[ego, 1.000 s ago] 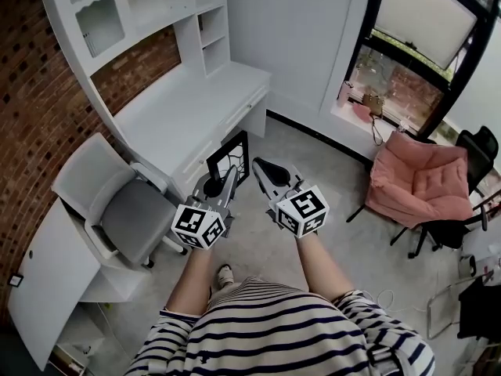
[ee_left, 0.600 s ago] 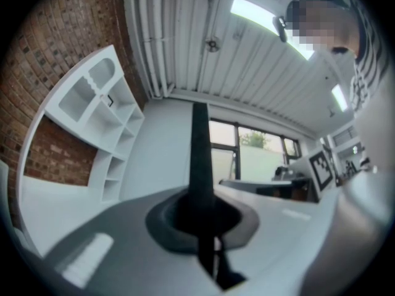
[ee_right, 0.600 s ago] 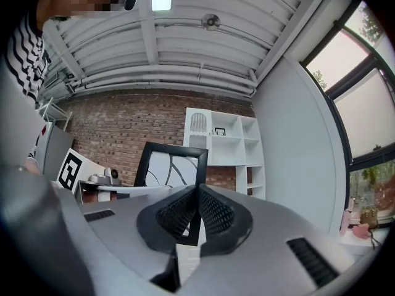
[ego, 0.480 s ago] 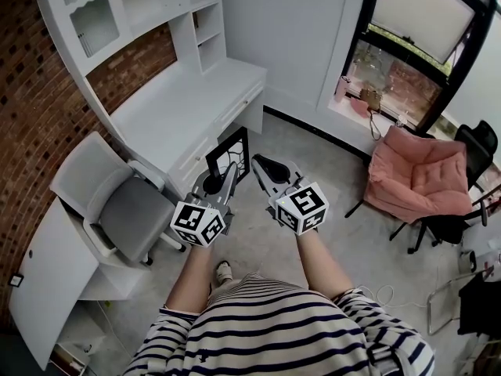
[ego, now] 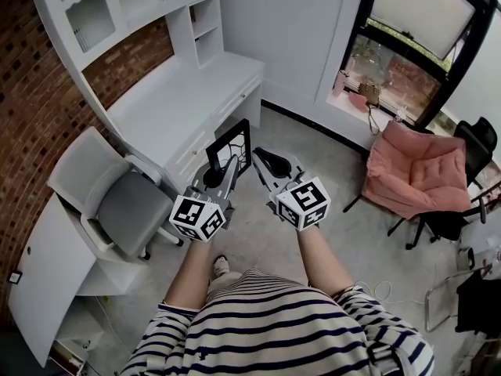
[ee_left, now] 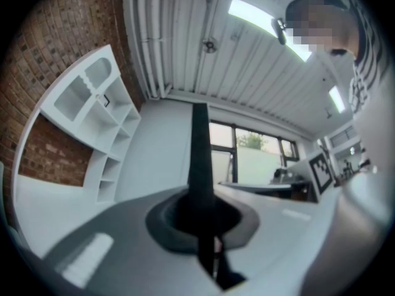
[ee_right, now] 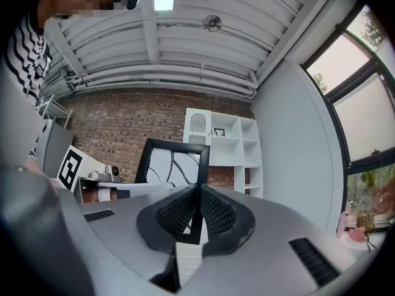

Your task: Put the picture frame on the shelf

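A rough red brick wall [ego: 39, 108] fills the left edge. Against it stands the tall white shelf [ego: 117, 6], a smooth painted unit of square cubbies, one with a scalloped top edge. Below it runs the flat white counter [ego: 180, 100] with drawers in its front. Beside the counter sits a grey padded chair [ego: 117, 206] with rounded arms.

The left hand-held gripper [ego: 229, 167] is of matte grey plastic and carries a cube of black-and-white square markers [ego: 197, 218] at its rear. Its dark rubbery pads are pinched onto the lower edge of the picture frame [ego: 232, 143]. The frame is a thin black rectangle around a white sheet crossed by curved dark lines. It is held upright in the air over the speckled grey floor [ego: 313, 143], just in front of the counter and well apart from the shelf. The left gripper view sees it edge-on, as a narrow black strip rising out of the pads.

The right hand-held gripper [ego: 258, 161] is just beside the frame's right bar. Its ribbed black pads are drawn together at the tips with nothing gripped between them. Whether the tips touch the bar I cannot tell.

Further right is a soft pink cushioned chair [ego: 411, 180] on thin dark legs, under a black-framed window [ego: 407, 45].
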`<state>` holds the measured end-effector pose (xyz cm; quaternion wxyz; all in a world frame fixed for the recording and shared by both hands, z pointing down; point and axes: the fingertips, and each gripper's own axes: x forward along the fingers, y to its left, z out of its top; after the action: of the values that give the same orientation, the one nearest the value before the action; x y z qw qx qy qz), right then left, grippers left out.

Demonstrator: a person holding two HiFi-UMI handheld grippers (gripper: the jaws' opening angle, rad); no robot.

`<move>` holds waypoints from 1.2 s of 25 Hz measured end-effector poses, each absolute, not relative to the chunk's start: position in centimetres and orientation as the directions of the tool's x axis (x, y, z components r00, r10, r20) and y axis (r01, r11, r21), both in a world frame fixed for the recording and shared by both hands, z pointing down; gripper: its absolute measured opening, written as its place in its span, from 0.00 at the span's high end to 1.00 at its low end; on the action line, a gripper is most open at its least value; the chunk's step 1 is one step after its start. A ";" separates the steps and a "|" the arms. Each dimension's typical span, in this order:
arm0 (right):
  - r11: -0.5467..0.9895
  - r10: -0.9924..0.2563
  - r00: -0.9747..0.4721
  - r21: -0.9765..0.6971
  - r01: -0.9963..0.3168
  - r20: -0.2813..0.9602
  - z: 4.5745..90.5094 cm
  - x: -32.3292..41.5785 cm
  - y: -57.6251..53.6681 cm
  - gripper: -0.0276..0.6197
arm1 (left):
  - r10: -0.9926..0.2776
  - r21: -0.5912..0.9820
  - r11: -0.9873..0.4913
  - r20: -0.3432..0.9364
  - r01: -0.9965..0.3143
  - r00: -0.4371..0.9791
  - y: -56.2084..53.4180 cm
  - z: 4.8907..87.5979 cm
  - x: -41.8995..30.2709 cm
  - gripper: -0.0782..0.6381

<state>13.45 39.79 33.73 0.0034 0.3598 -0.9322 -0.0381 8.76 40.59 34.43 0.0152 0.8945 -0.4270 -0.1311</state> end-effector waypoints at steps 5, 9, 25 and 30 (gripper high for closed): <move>0.742 -0.667 -0.745 0.081 -0.666 -0.015 33.9 13.8 40.0 0.94 | -0.768 0.138 -0.635 -0.223 -0.760 0.601 40.8 34.5 9.3 0.87; 0.745 -0.665 -0.747 0.072 -0.664 -0.008 34.2 14.0 39.8 0.94 | -0.768 0.139 -0.634 -0.225 -0.760 0.600 40.9 34.4 9.6 0.87; 0.756 -0.653 -0.757 0.062 -0.651 0.023 35.4 12.0 33.9 0.94 | -0.773 0.161 -0.630 -0.218 -0.760 0.595 35.2 35.6 7.5 0.87; 0.757 -0.653 -0.756 0.056 -0.651 0.040 35.6 10.9 29.4 0.90 | -0.768 0.168 -0.638 -0.217 -0.752 0.603 30.8 35.8 6.4 0.87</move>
<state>10.86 29.37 35.60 0.0287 0.3478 -0.9369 -0.0195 6.44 30.79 35.81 0.0295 0.8948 -0.4244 -0.1352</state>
